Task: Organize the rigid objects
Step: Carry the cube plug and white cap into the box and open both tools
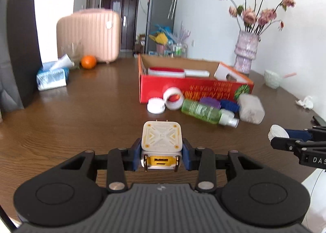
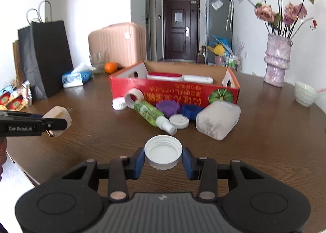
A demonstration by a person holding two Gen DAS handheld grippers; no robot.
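Observation:
My left gripper (image 1: 162,151) is shut on a white and yellow plug adapter (image 1: 161,136), held above the brown table; in the right wrist view the adapter (image 2: 59,114) shows at the far left. A white bottle cap (image 2: 163,151), open side up, sits clamped in my right gripper (image 2: 163,157), which is shut on it. Ahead stands a red cardboard box (image 2: 173,90) with red and white items inside. In front of the box lie a green spray bottle (image 2: 150,113), a purple lid (image 2: 168,107), a blue lid (image 2: 191,110), a white lid (image 2: 179,121), a tape roll (image 2: 133,95) and a frosted white container (image 2: 218,120).
A vase of dried flowers (image 2: 277,62) and a pale bowl (image 2: 304,93) stand at the right. At the left are a black paper bag (image 2: 51,57), a tissue pack (image 2: 76,77), an orange (image 2: 110,67) and snack packets (image 2: 16,98). The table's edge runs close at the lower left.

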